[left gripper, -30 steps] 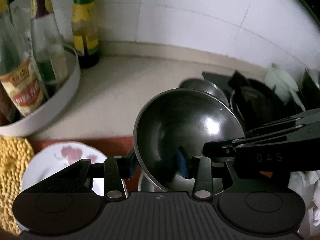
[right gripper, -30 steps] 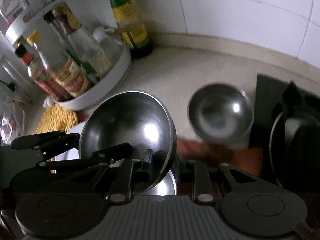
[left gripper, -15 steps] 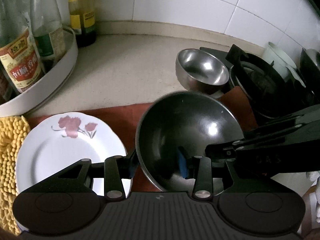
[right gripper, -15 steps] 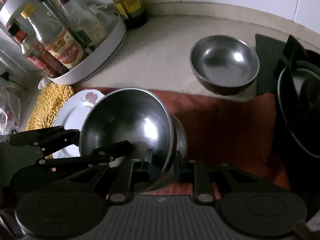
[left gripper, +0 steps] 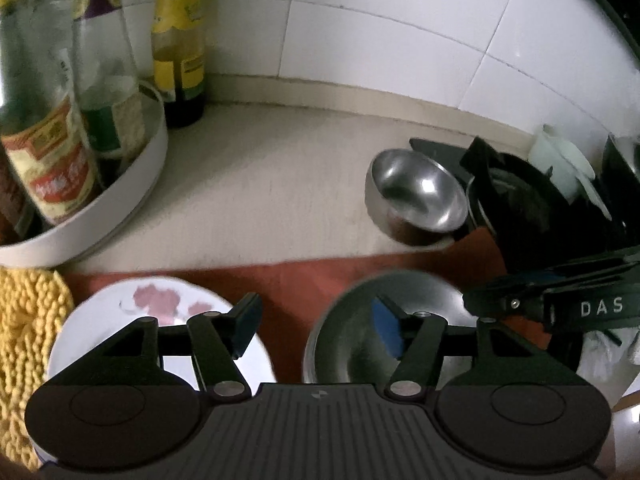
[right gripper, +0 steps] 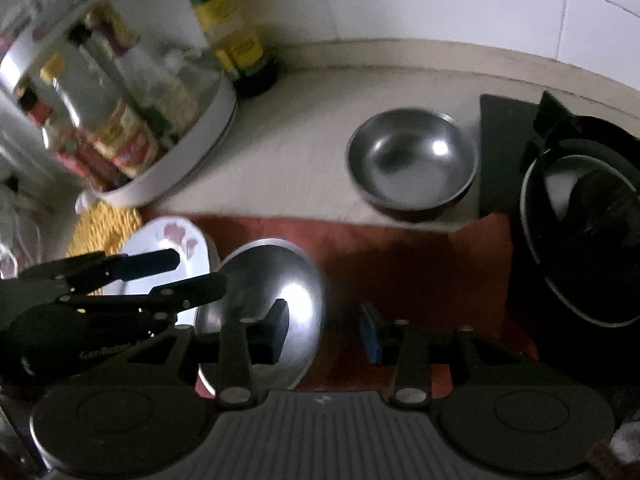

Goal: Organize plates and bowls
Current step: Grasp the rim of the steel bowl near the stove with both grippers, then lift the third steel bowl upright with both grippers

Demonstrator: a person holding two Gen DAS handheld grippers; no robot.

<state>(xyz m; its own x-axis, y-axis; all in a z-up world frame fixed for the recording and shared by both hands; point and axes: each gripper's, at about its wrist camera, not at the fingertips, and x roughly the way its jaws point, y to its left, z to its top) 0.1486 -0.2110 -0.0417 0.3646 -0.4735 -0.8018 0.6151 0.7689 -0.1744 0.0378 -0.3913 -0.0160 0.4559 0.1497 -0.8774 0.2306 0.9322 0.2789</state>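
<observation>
both grippers are over the red mat [right gripper: 400,256] at the near edge of the counter [left gripper: 280,184], and neither holds anything. i read the left gripper [left gripper: 316,328] as spread wide: one finger sits over the floral plate [left gripper: 160,308], the other over the near steel bowl [left gripper: 360,340], with mat showing in the gap. the right gripper [right gripper: 324,330] is spread too; its left finger lies over the same bowl [right gripper: 288,292] and its right finger over bare mat. whether either finger touches the bowl's rim, i cannot tell.

the near steel bowl rests on the mat, just beside the floral plate [right gripper: 172,240], which is at the mat's left end. the plate partly overlaps a yellow knitted cloth [left gripper: 24,328] at the counter's left edge.

a second steel bowl [right gripper: 412,160] stands upright on the bare counter beyond the mat's far edge, well apart from both grippers and close to the black stove [right gripper: 580,208] on the right.

a white round tray [left gripper: 132,184] of sauce bottles occupies the far left corner, with a green-capped bottle [left gripper: 178,44] just beside it against the tiled wall [left gripper: 400,40]. motion blur softens the bottle labels.
</observation>
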